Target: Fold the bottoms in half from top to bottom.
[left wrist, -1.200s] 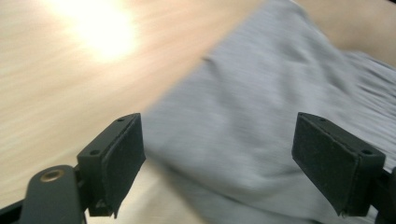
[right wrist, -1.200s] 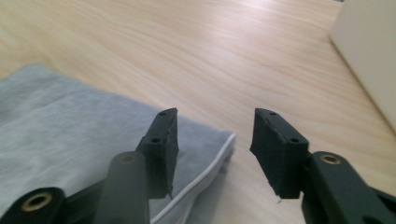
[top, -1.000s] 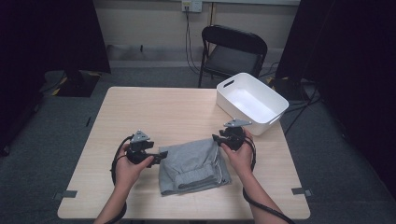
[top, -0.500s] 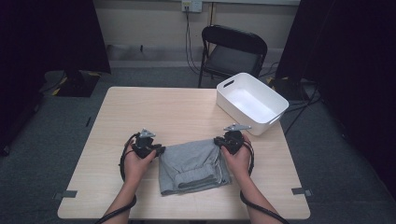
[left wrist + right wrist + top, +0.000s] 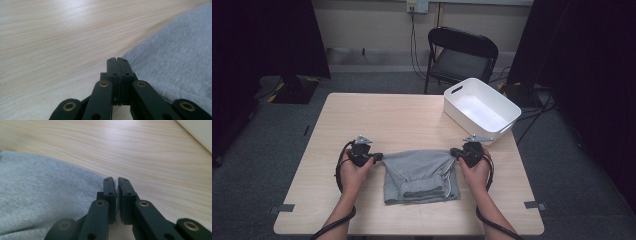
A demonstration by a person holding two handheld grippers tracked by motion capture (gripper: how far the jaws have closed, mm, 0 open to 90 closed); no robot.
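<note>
High view: left gripper (image 5: 377,158) and right gripper (image 5: 455,152) jaws just clamped the grey garment's (image 5: 419,175) far corners, ready to lift.

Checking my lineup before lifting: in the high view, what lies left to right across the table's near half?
left gripper → grey garment → right gripper, each gripper closed on a far corner of the garment.
</note>
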